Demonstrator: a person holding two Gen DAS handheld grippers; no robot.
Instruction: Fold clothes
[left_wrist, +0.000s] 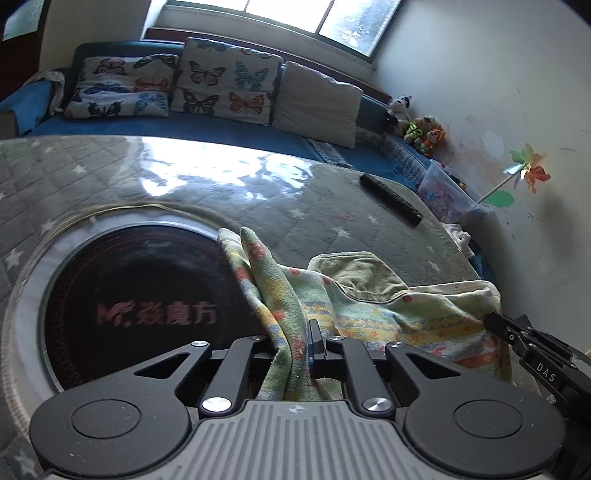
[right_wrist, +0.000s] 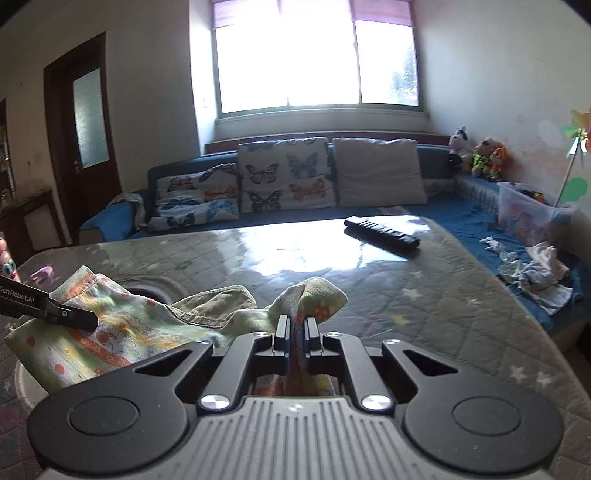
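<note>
A small garment (left_wrist: 406, 314) in pale green, yellow and orange print, with an olive lining (left_wrist: 354, 273), hangs stretched between my two grippers above the table. My left gripper (left_wrist: 295, 336) is shut on one bunched corner, and folds of cloth stick up past its fingers. In the left wrist view my right gripper (left_wrist: 489, 319) pinches the far corner at the right. In the right wrist view my right gripper (right_wrist: 296, 326) is shut on a puckered corner of the garment (right_wrist: 110, 332), and my left gripper (right_wrist: 90, 320) clamps the edge at the left.
The table (right_wrist: 424, 314) has a grey quilted cover with stars and a round black inset (left_wrist: 147, 306) with red lettering. A black remote (right_wrist: 382, 232) lies near the far edge. Behind is a blue sofa (right_wrist: 461, 218) with cushions; loose clothes (right_wrist: 532, 273) and a plastic box (right_wrist: 528, 214) sit at right.
</note>
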